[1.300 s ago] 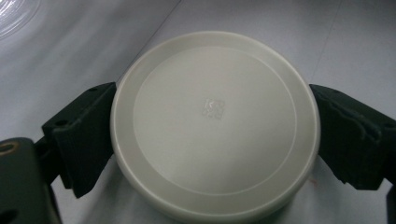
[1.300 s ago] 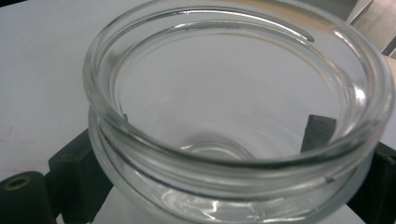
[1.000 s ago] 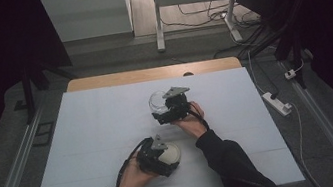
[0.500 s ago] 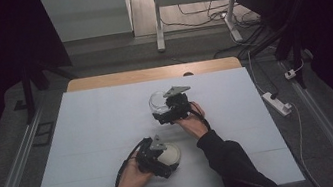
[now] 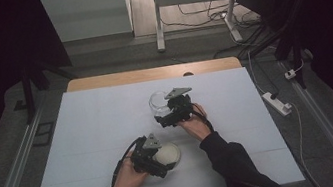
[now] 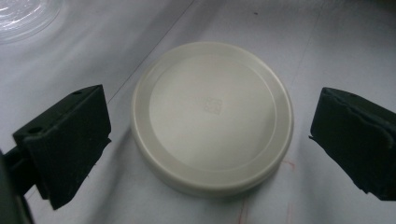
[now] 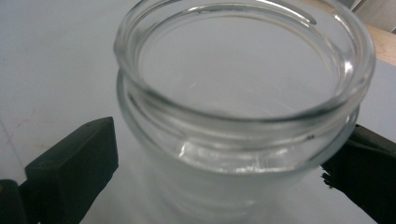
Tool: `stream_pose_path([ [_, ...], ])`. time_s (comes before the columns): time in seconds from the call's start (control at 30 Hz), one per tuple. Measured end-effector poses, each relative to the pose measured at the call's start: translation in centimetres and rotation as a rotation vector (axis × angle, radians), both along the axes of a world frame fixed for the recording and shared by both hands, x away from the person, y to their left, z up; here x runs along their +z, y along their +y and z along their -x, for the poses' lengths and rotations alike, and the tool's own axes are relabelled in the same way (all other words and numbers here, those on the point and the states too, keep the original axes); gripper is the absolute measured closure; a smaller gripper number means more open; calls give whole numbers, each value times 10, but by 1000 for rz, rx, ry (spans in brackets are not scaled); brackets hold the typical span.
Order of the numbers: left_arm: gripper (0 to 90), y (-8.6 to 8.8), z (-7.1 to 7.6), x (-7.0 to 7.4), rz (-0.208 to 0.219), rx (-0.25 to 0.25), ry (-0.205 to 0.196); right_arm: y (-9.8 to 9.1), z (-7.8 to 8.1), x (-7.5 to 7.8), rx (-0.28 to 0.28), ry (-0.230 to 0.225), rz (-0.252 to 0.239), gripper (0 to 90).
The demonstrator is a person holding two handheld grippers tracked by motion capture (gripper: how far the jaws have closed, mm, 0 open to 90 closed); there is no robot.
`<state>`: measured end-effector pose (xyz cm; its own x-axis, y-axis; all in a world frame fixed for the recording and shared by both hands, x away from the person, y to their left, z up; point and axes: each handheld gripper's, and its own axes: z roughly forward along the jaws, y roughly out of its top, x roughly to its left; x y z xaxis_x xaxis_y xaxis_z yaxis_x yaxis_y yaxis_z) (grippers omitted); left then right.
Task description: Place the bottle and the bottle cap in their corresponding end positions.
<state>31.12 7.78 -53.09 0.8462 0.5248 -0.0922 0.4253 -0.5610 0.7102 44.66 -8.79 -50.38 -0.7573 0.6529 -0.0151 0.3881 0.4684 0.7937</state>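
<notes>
A cream round lid [image 6: 212, 116] lies flat on the white table, between the wide-apart jaws of my left gripper [image 6: 209, 140]. That gripper is open, with a gap on each side of the lid. From above, the lid [image 5: 169, 155] sits just right of the left gripper [image 5: 150, 156], near the front of the table. An empty clear glass jar [image 7: 238, 107] stands mouth up between the jaws of my right gripper [image 7: 219, 177], which press against its frosted body. In the high view the jar [image 5: 157, 102] is at the table's middle, with the right gripper [image 5: 173, 111] on it.
The white table top [image 5: 90, 136] has a wooden strip along its far edge [image 5: 151, 73]. A power strip [image 5: 277, 102] lies on the floor to the right, and a desk frame [image 5: 158, 14] with cables stands beyond the table.
</notes>
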Motion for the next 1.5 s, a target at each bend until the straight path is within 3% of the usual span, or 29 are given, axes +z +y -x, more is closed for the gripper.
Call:
stream_pose_path([
  [0.4,0,8,3,3,47,-22,41,-10,14,2,30,33,1,0],
  [0.63,0,24,3,8,123,-19,83,-14,25,3,53,32,2,0],
  [0.97,0,42,6,13,135,-14,87,-16,37,1,75,34,12,0],
  [1.33,0,55,11,14,101,2,91,-18,52,3,110,79,10,0],
  [1.5,0,62,13,16,102,20,94,-19,60,6,120,58,6,0],
])
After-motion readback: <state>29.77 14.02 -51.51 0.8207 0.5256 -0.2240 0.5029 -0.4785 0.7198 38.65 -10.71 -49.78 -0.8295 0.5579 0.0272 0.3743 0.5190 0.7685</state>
